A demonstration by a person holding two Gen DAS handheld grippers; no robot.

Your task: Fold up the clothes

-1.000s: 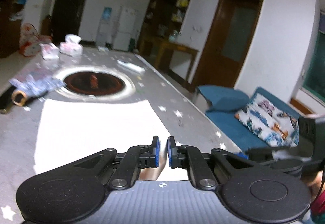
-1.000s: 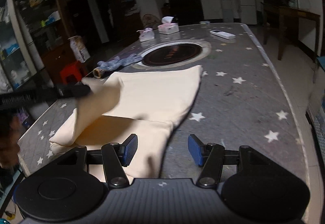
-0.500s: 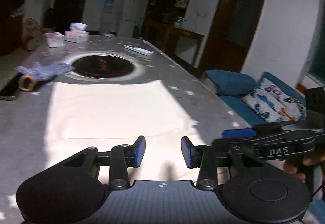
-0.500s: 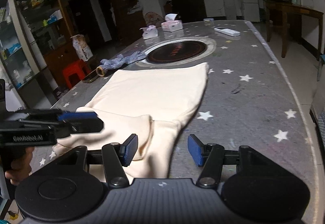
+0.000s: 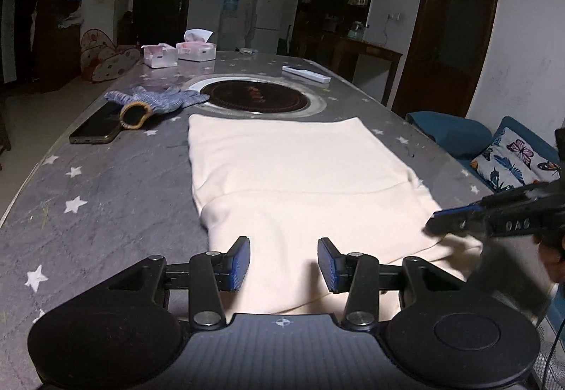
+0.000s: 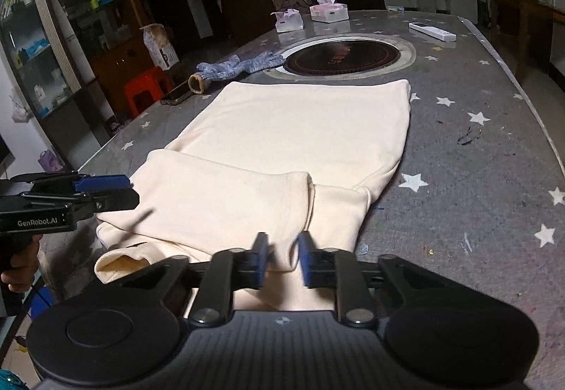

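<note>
A long grey star-patterned table (image 5: pixel 106 213) filled both views, with a round dark hotplate (image 6: pixel 342 56) set into it. A cream garment (image 5: pixel 300 174) lay flat, its long axis running away from the person toward the hotplate, its folded near end at the table edge. The right gripper (image 6: pixel 282 257) sat over the garment's near hem, jaws closing with cloth between them. The left gripper (image 5: pixel 284 263) hovered above the near end, jaws spread and empty. The hem lay directly ahead of both tools, the right one appearing nearer.
</note>
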